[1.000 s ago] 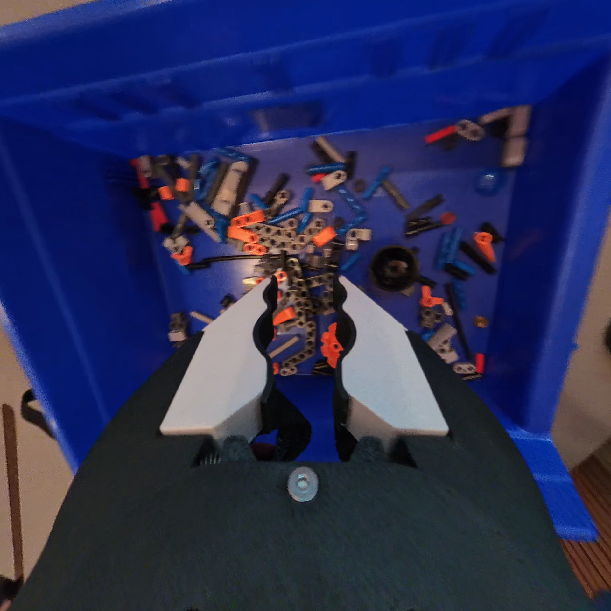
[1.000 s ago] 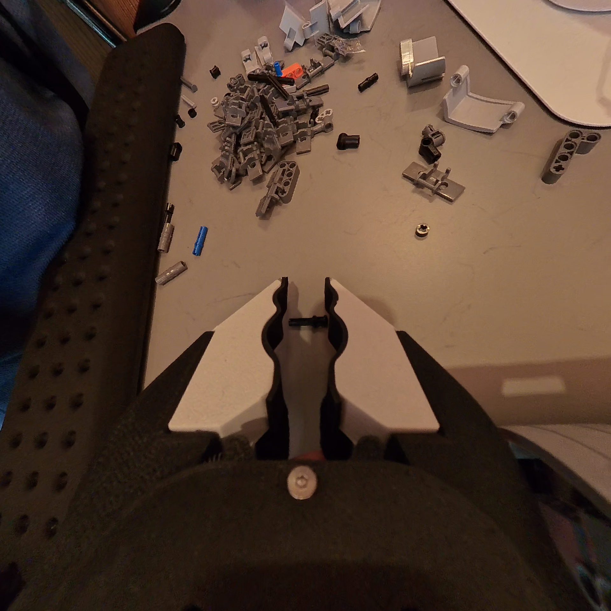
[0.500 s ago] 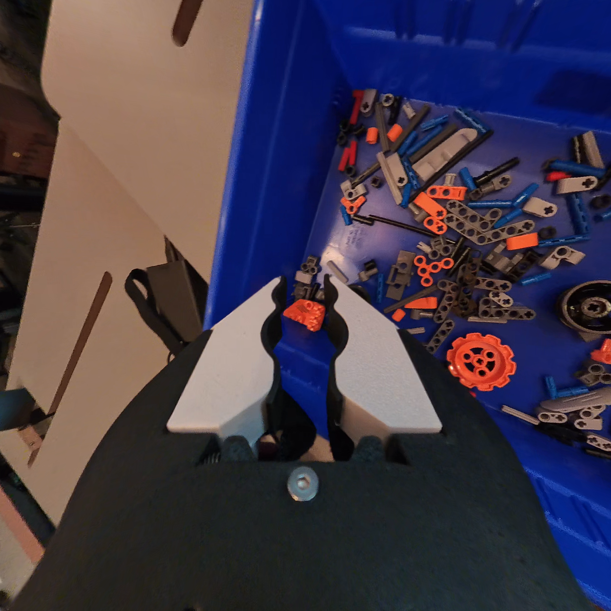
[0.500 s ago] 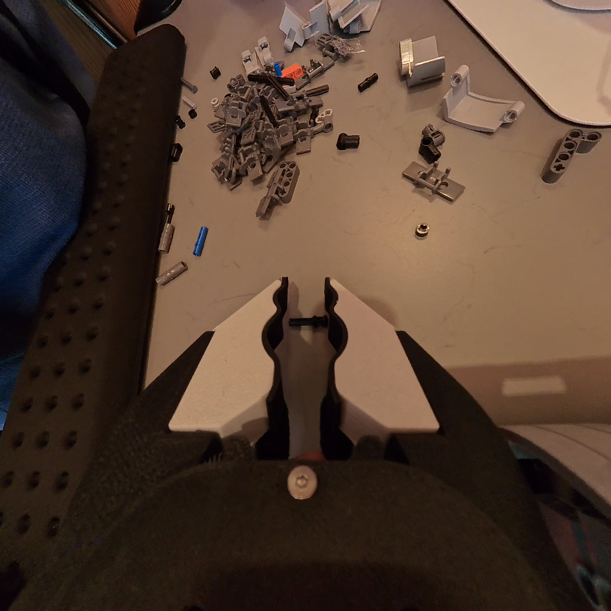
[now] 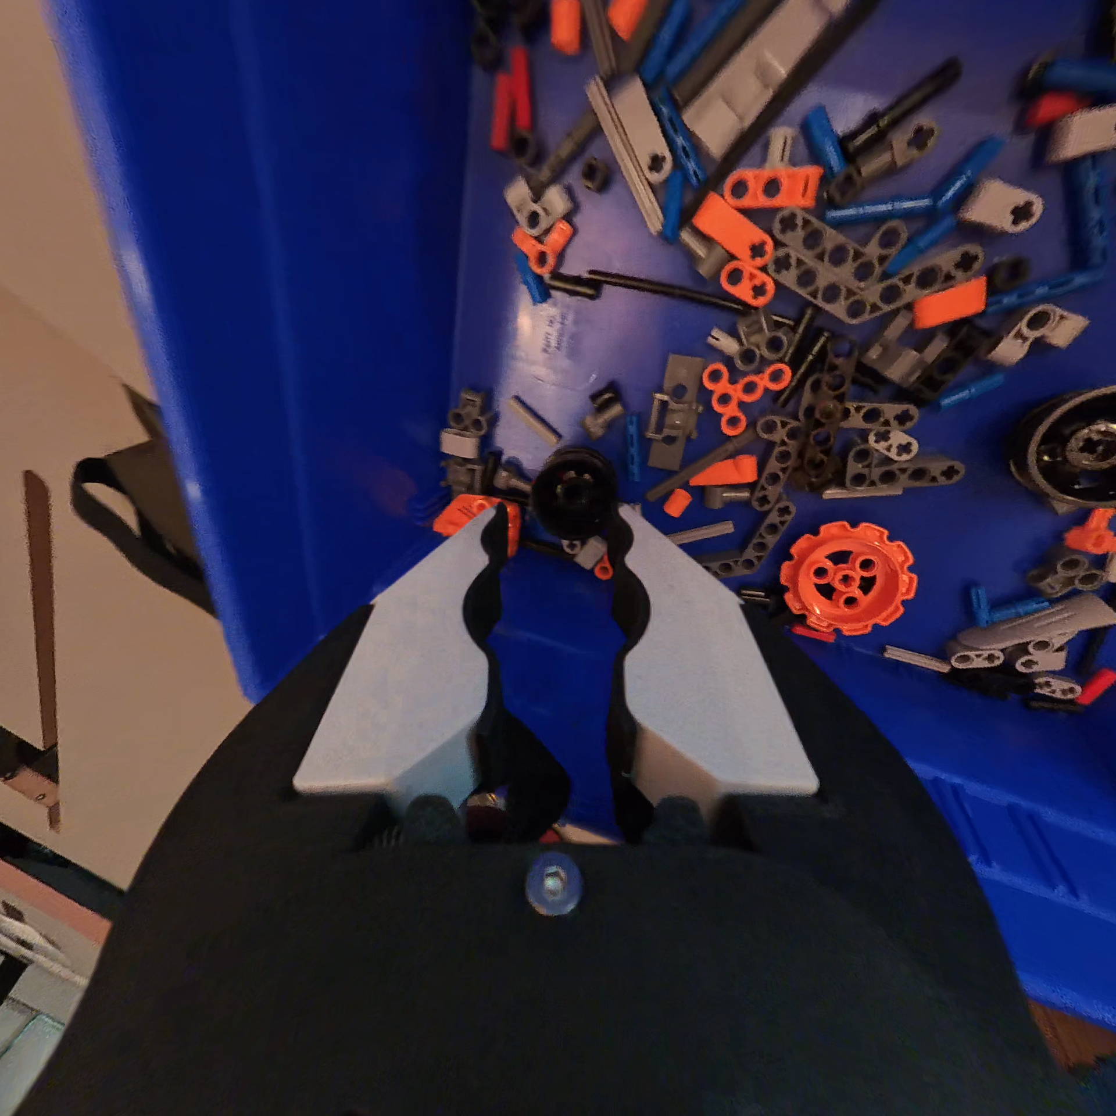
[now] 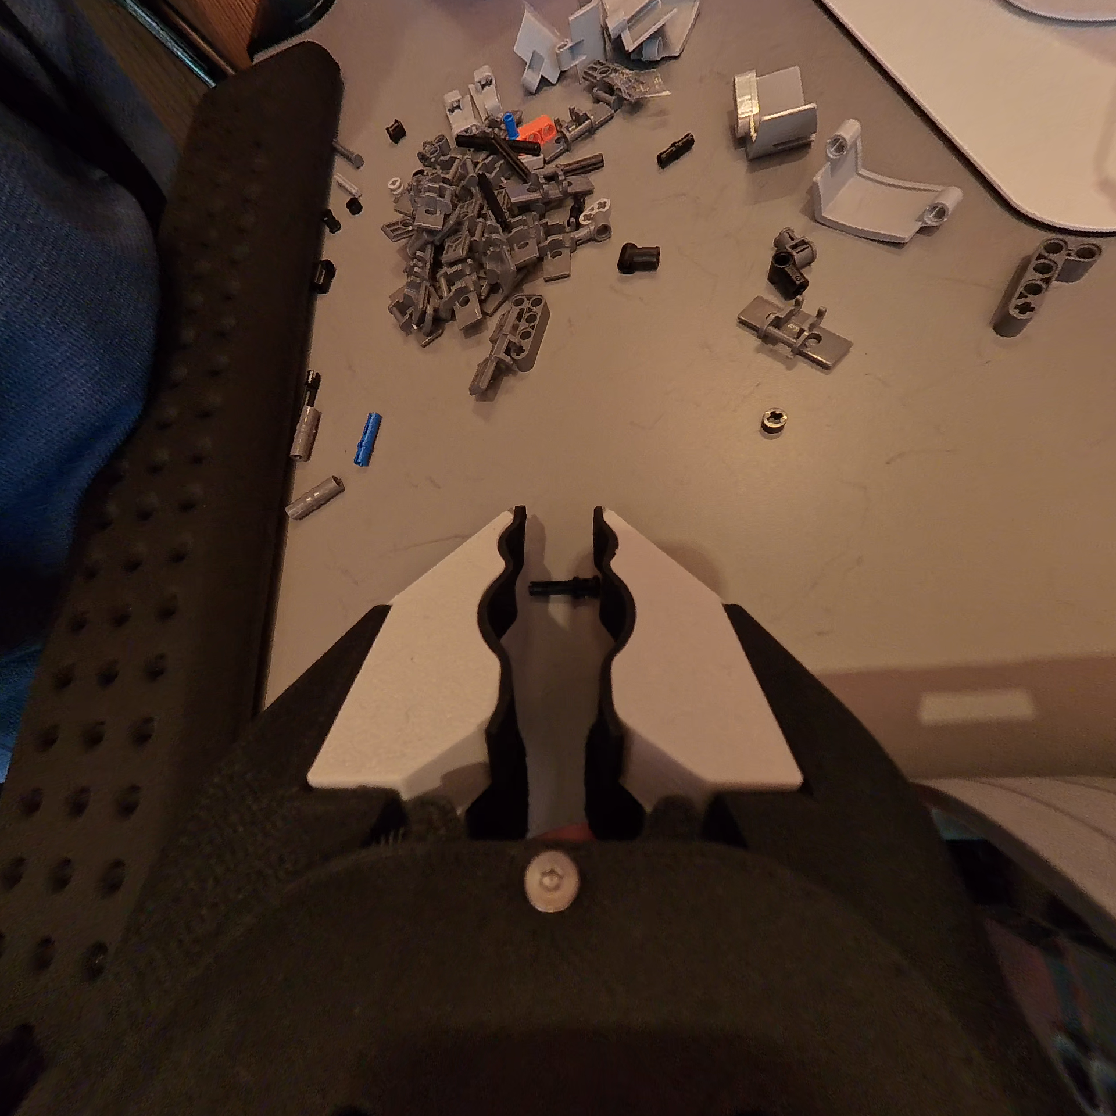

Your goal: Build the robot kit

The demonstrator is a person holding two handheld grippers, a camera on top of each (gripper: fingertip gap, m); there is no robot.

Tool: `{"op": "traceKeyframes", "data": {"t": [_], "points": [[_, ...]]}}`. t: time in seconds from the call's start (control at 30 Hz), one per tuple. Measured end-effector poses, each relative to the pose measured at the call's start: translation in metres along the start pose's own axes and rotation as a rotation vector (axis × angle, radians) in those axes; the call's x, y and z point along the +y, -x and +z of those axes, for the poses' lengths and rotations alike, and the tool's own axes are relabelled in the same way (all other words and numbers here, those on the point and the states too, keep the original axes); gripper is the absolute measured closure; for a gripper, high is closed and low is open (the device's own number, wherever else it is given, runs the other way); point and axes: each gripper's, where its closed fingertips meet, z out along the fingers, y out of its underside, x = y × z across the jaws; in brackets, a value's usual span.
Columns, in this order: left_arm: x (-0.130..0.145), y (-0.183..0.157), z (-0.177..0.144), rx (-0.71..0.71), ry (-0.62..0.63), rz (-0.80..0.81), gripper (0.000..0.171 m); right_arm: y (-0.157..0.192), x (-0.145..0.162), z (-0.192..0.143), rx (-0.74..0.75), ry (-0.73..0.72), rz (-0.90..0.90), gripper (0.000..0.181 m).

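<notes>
The left gripper [image 5: 558, 513] reaches into the near left corner of a blue bin [image 5: 302, 302]; its jaws stand well apart and hold nothing; a small black wheel hub [image 5: 572, 498] lies just past the tips, in the gap between them, and an orange piece [image 5: 468, 518] sits at the left tip – whether either tip touches these I cannot tell; this view is slightly blurred. Loose building parts in orange, blue, grey and black cover the bin floor; an orange gear [image 5: 848, 580] lies just right of the gripper, and a larger black wheel [image 5: 1075, 447] at the right edge.

The right gripper [image 6: 560, 513] hangs over a grey worktop [image 6: 724, 483]; its jaws are narrowly apart with 1 black pin [image 6: 564, 587] lying crosswise between them – its right end meets the right jaw, its left end seems short of the left one, so I cannot tell if it is clamped. A heap of grey parts [image 6: 483, 241] lies far ahead; a blue pin [image 6: 367, 439] lies nearer on the left, beside a black perforated board [image 6: 151, 483].
</notes>
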Motion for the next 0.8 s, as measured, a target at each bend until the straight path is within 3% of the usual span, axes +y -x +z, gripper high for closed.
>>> {"op": "traceKeyframes", "data": {"t": [0.13, 0.23, 0.33, 0.47, 0.6, 0.7, 0.8], "points": [[0.002, 0.001, 0.015, 0.012, 0.054, 0.007, 0.141, 0.0, 0.0, 0.0, -0.002, -0.001, 0.001, 0.161], [0.002, 0.001, 0.017, 0.006, 0.073, 0.025, 0.16, 0.0, 0.0, 0.0, -0.002, -0.001, 0.001, 0.161], [0.002, -0.005, 0.016, 0.027, 0.083, 0.049, 0.164, 0.0, 0.0, 0.0, -0.003, -0.001, 0.001, 0.161], [0.002, -0.032, 0.009, 0.143, 0.07, 0.128, 0.166, 0.001, 0.0, 0.0, -0.005, -0.002, -0.001, 0.161], [-0.019, 0.001, -0.001, 0.022, -0.054, 0.037, 0.161, 0.001, 0.0, 0.0, -0.006, -0.002, -0.003, 0.161], [-0.009, 0.037, 0.003, -0.154, 0.006, 0.012, 0.158, 0.001, 0.0, 0.0, -0.007, -0.002, -0.004, 0.161], [0.001, 0.036, 0.017, -0.133, 0.073, 0.037, 0.154, 0.001, 0.0, 0.0, -0.008, -0.002, -0.004, 0.161]]}}
